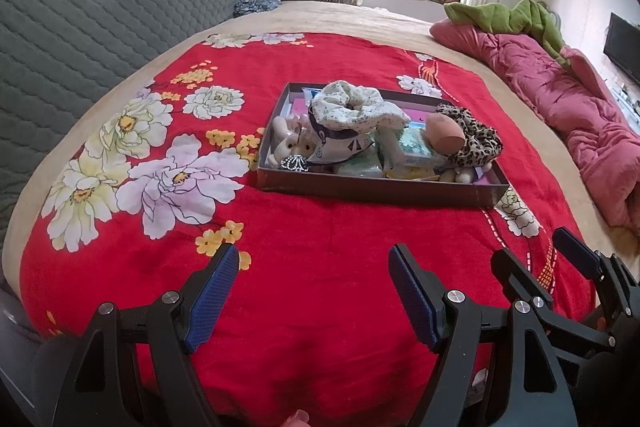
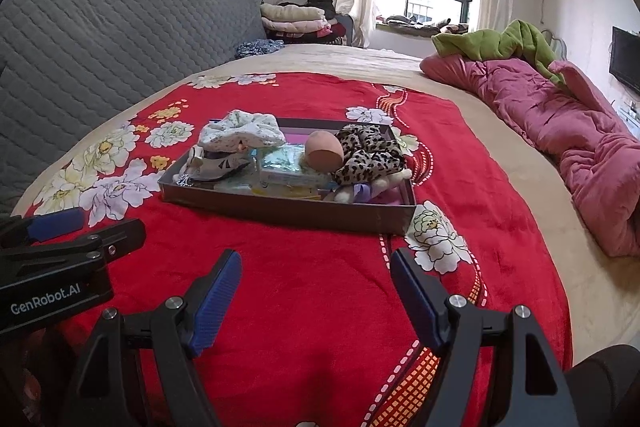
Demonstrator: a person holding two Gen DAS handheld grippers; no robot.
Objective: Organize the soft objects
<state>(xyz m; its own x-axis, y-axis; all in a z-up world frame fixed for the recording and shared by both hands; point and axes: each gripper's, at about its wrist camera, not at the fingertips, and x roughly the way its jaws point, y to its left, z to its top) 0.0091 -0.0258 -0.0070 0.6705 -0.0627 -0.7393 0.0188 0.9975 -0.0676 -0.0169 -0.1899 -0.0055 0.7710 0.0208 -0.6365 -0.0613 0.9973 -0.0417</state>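
Hovering left gripper [image 1: 314, 291]: jaws spread wide, empty, above the near part of the red floral blanket [image 1: 300, 227].
Tray [image 1: 372, 189]: dark shallow box lying on the blanket, far from both grippers, mid-bed.
Tray's left side: white floral scrunchie [image 1: 352, 107] on top, a small plush toy [image 1: 288, 147] below it.
Tray's middle: packets of tissues [image 1: 416, 147].
Tray's right side: pinkish makeup sponge [image 1: 444, 135] touching a leopard-print scrunchie [image 1: 472, 137].
Right gripper [image 2: 316, 291]: jaws wide apart, empty, just beside the left one.
Far right: pink quilt [image 2: 560, 131] under a green blanket [image 2: 504, 43].
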